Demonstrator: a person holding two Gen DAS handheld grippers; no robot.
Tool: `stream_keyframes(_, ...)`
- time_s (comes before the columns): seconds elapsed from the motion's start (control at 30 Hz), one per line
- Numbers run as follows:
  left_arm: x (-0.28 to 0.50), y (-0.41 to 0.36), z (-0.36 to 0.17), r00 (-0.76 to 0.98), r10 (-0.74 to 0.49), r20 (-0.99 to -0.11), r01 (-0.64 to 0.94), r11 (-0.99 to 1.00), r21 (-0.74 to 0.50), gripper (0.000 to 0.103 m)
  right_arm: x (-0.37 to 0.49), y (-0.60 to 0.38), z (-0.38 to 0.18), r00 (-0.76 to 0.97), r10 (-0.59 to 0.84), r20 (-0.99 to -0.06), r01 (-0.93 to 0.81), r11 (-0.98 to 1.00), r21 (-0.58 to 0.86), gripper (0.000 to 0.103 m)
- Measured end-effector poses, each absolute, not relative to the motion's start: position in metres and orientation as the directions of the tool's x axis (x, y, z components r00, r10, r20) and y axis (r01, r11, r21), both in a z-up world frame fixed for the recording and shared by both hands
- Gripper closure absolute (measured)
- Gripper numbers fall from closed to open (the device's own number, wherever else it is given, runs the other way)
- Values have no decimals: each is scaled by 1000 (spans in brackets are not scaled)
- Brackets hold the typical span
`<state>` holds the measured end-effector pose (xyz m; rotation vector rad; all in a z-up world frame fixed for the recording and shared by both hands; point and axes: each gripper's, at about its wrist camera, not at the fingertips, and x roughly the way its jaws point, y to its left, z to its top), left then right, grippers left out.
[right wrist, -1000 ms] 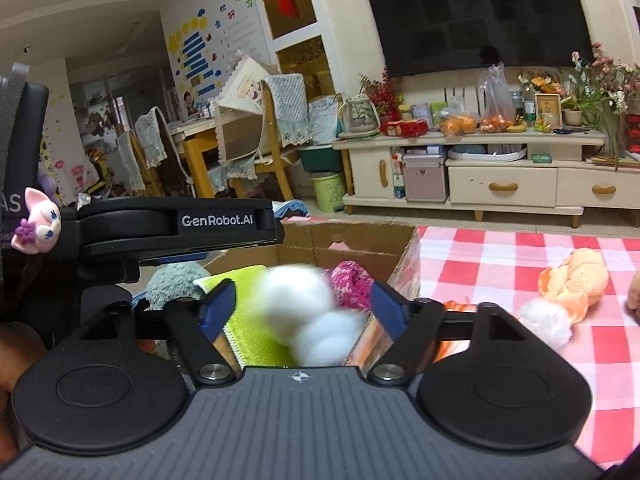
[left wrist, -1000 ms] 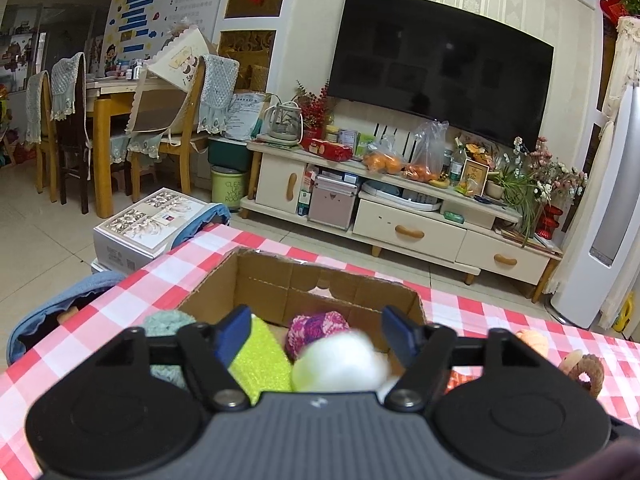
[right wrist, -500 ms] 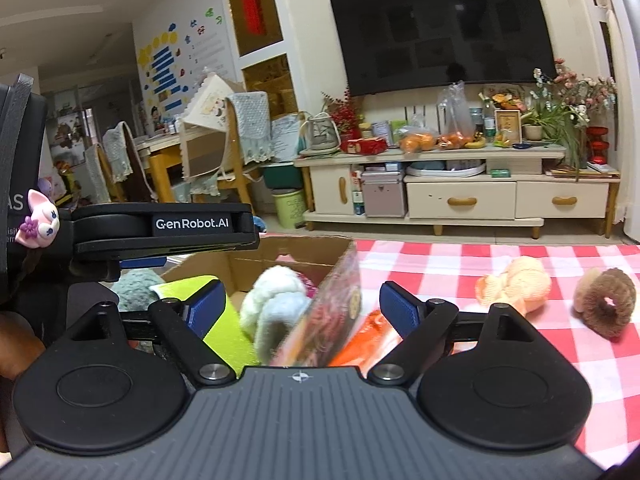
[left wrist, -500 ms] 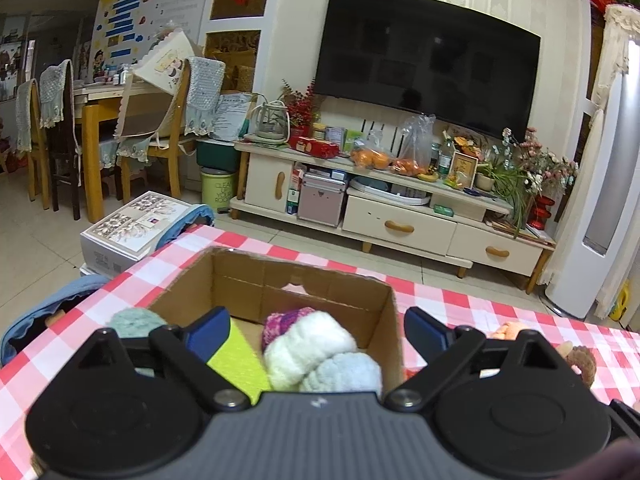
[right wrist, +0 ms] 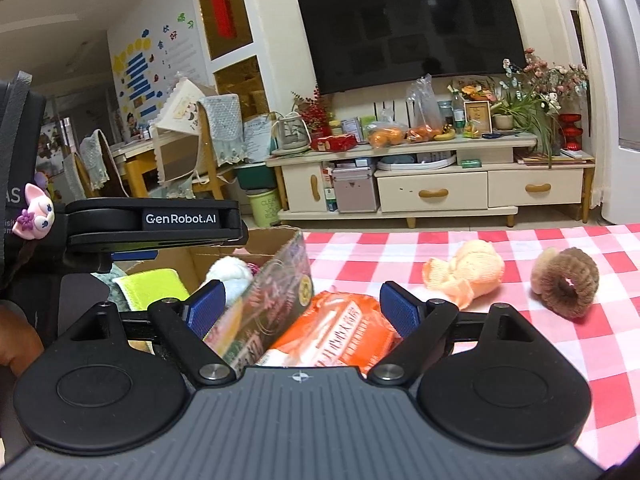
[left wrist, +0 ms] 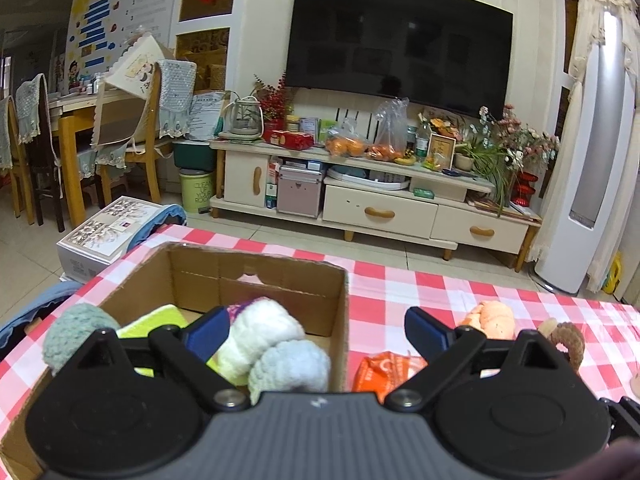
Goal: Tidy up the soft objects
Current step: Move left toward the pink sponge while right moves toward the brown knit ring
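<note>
A cardboard box [left wrist: 256, 276] on the red-checked table holds a white knit ball [left wrist: 264, 330], a pale blue one [left wrist: 290, 366], a green cloth [left wrist: 154, 320] and a purple knit piece. A grey-green knit ball [left wrist: 74, 332] sits at its left rim. My left gripper [left wrist: 316, 330] is open and empty above the box's right wall. My right gripper [right wrist: 302, 308] is open and empty over the box's corner [right wrist: 276, 292] and an orange packet [right wrist: 336, 328]. A peach knit toy [right wrist: 466, 274] and a brown fuzzy ring [right wrist: 566, 282] lie on the cloth to the right.
The left gripper's body [right wrist: 152, 220] shows at the left of the right wrist view. The table's far edge [left wrist: 400, 268] faces a TV cabinet [left wrist: 372, 204]. A printed carton [left wrist: 108, 232] lies on the floor to the left, with chairs and a dining table behind.
The white knit ball left the grippers and now lies in the box. Both grippers have opened wider and shifted right, bringing the peach toy and brown ring into view.
</note>
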<state>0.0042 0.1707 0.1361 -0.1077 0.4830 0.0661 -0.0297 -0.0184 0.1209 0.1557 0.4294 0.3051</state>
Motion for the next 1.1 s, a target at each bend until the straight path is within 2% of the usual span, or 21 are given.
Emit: stream_keyframes(1.1, 10, 103, 120, 860, -34, -510, 42, 999, 4, 6, -35, -43, 109, 889, 193, -415, -104, 968, 227, 0)
